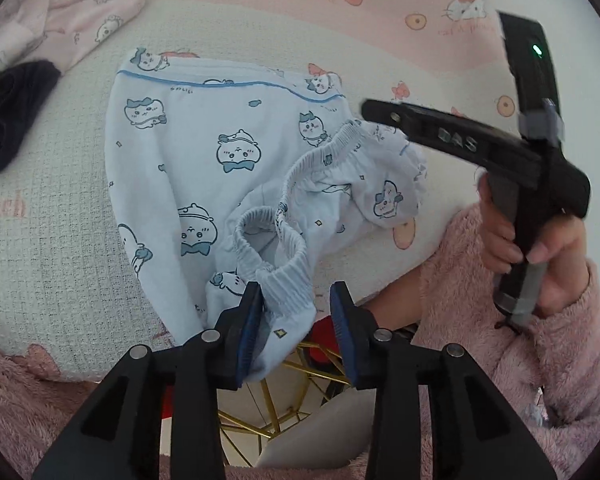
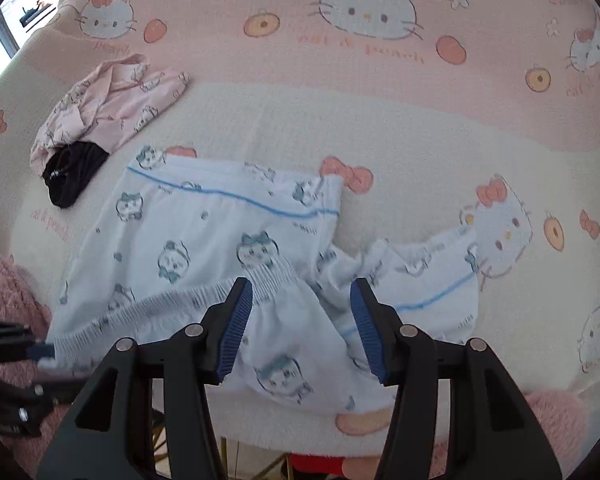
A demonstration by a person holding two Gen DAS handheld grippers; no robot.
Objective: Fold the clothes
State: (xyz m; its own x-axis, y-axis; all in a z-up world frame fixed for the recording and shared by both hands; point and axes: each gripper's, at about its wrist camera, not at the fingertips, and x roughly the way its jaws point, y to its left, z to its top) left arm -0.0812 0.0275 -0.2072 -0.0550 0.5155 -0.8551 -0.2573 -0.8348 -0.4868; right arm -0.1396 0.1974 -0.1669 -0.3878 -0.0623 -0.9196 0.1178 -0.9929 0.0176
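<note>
A light blue top (image 2: 220,240) with cartoon animal prints and a thin blue stripe lies spread on a cream and pink blanket (image 2: 400,140). The blanket carries cat faces with red bows, round peaches and the words "cat & peach" in pink script. One sleeve of the top is folded across toward the near edge, and its ribbed cuff (image 1: 276,240) rests by the left gripper (image 1: 298,322).

The left gripper's jaws stand apart, with the sleeve's fabric lying between them and touching the left blue pad; they are not closed on it. The right gripper (image 2: 302,326) hovers just above the top's near hem, its jaws wide apart and holding nothing.

In the left wrist view the right gripper's black body shows raised letters that look like "DAS", blurred, and a small green light. A hand (image 1: 540,248) in a fluffy pink sleeve (image 1: 500,340) grips its handle.

Far left on the blanket lie a crumpled pink garment (image 2: 112,108) and, touching it, a black garment (image 2: 72,176).
</note>
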